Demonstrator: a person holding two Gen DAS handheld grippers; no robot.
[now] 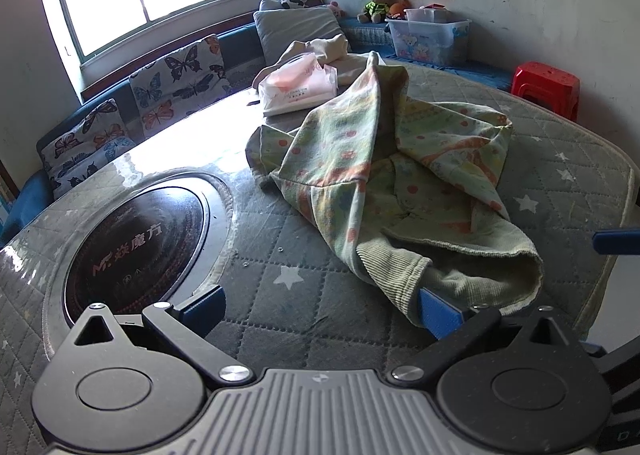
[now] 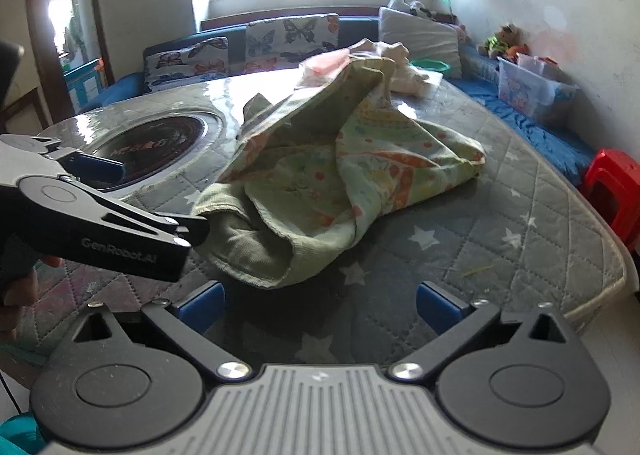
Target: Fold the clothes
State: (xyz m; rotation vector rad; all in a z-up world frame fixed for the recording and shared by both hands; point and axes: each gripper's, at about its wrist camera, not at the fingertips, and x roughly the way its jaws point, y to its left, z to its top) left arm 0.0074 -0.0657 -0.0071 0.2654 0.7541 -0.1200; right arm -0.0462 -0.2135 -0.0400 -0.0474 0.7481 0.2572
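1 quilted grey star-print table cover (image 1: 304, 319) spans a round table with 1 inset induction cooktop (image 1: 136, 239); butterfly cushions (image 1: 176, 79) line a window bench. 1 crumpled green printed garment (image 1: 384, 183) lies mid-table, 1 tissue pack (image 1: 298, 89) behind. Left gripper (image 1: 320, 307) stands open, its right finger touching the ribbed hem. Right gripper (image 2: 320, 305) stands wide open, empty. 1 red stool (image 1: 548, 85) is partly cut off.

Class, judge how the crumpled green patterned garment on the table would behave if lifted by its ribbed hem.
The green patterned garment is probably floppy: it lies in soft creases. It likely drapes and unfolds when lifted. Seemingly light, thin cloth, it should not slide far on the quilted table cover.
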